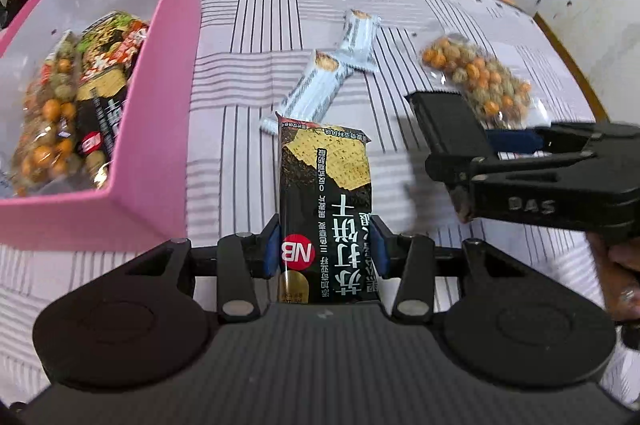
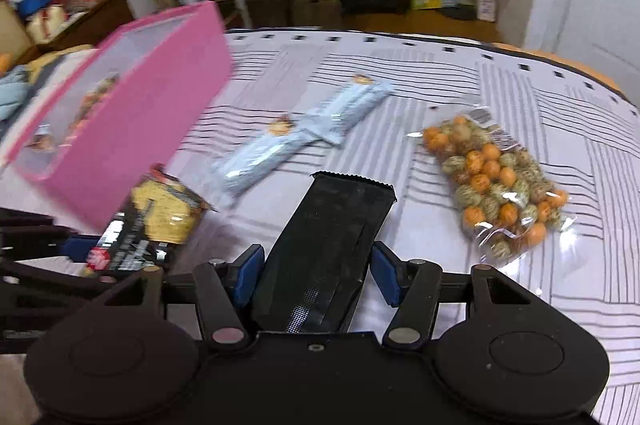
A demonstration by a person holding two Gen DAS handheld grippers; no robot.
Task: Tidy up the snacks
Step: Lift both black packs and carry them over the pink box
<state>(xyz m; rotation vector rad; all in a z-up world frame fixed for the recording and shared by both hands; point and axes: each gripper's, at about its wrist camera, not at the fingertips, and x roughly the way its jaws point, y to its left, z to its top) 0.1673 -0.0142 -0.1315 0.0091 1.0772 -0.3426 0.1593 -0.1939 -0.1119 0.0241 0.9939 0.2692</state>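
My left gripper (image 1: pixel 325 251) is shut on a black cracker packet (image 1: pixel 326 193) with a red NB logo, held above the striped cloth just right of the pink box (image 1: pixel 160 129). My right gripper (image 2: pixel 316 277) is shut on a plain black packet (image 2: pixel 332 245), seen from its back side; it also shows in the left wrist view (image 1: pixel 448 125). The left packet shows in the right wrist view (image 2: pixel 160 225). The pink box holds a bag of coated nuts (image 1: pixel 48 113) and other packets.
Two light blue snack bars (image 2: pixel 304 137) lie mid-table, overlapping end to end. A clear bag of orange and green coated nuts (image 2: pixel 496 181) lies at the right. A striped cloth (image 2: pixel 560 285) covers the round table. Suitcase and clutter stand behind.
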